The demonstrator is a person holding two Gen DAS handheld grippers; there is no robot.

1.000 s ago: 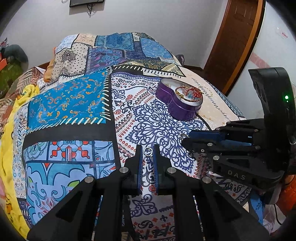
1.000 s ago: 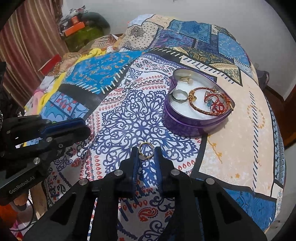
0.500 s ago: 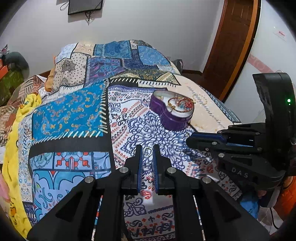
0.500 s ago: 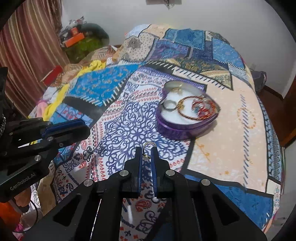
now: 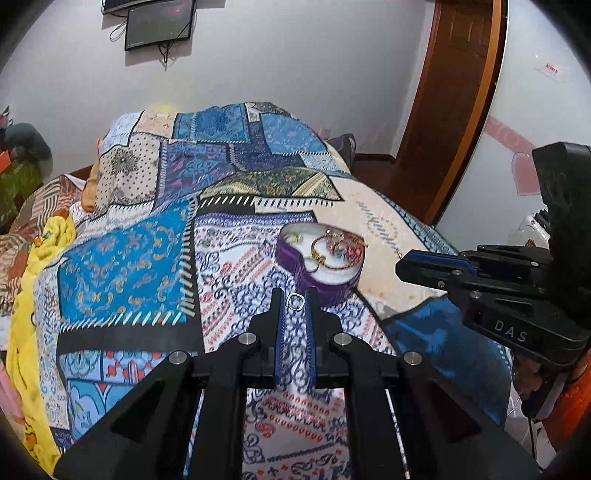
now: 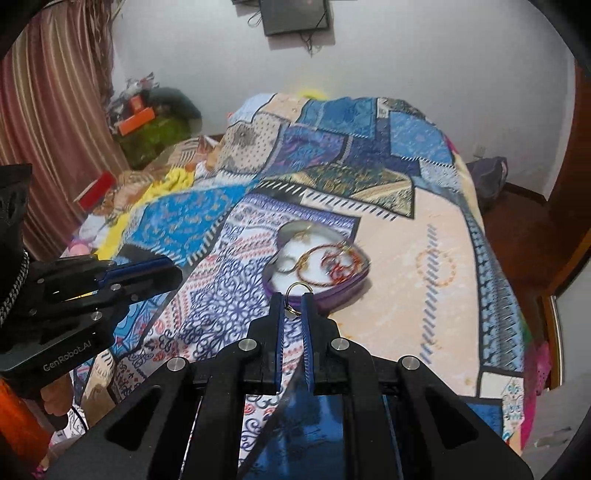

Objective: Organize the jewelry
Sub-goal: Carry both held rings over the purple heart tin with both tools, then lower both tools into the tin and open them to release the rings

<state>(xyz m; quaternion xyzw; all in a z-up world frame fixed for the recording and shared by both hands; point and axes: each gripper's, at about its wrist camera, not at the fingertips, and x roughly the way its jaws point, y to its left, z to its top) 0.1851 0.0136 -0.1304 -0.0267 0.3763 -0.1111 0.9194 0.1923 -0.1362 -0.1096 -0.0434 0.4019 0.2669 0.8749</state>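
Note:
A purple heart-shaped tin (image 5: 334,284) (image 6: 343,291) lies open on the patterned bedspread, holding a gold bangle (image 5: 325,254) (image 6: 317,266), red beaded pieces and a ring. My left gripper (image 5: 295,301) is shut on a small silver ring (image 5: 295,301), held above the bed just short of the tin. My right gripper (image 6: 293,301) is shut on a gold ring (image 6: 294,291), held above the tin's near edge. Each gripper shows at the side of the other's view.
The bedspread (image 5: 147,258) covers a bed with a yellow cloth (image 5: 44,251) on its left edge. A wooden door (image 5: 454,92) stands at the right, a curtain (image 6: 44,110) and clutter at the left, a wall screen (image 5: 159,22) behind.
Both grippers have lifted away from the bedspread with their rings. The right gripper closed on the gold ring and raised it. The bed and tin now appear farther below.

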